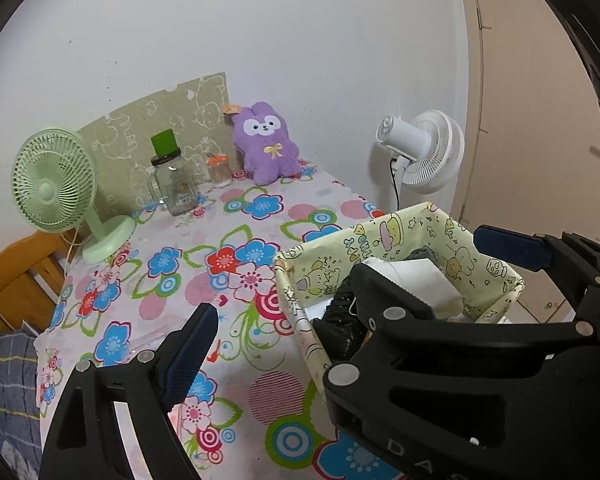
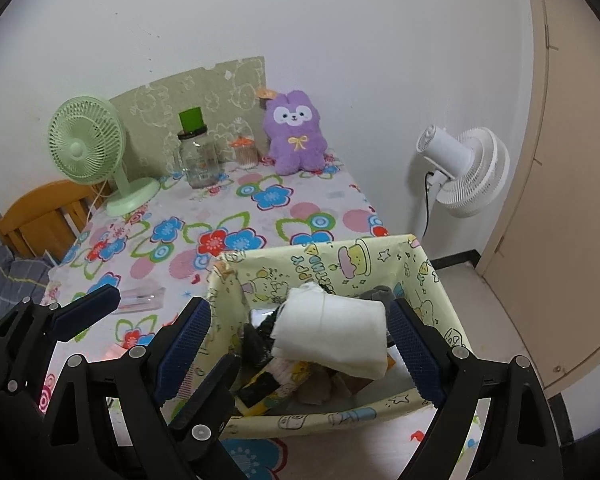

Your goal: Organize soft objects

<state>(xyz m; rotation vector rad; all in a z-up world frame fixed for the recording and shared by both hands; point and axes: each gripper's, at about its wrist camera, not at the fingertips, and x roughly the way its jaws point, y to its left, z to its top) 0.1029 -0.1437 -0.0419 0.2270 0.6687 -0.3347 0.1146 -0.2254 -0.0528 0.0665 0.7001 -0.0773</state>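
Observation:
A yellow cartoon-print fabric bin stands at the table's near right corner; it also shows in the left wrist view. Inside lie a folded white cloth, grey and black soft items and other clothes. The white cloth also shows in the left wrist view. My right gripper is open, its jaws wide apart on either side of the white cloth, above the bin. My left gripper is open and empty, to the left of the bin. A purple plush bunny leans on the far wall.
On the flowered tablecloth stand a green desk fan, a glass jar with a green lid and a small orange-lidded container. A white floor fan stands at the right. A wooden chair is at the left.

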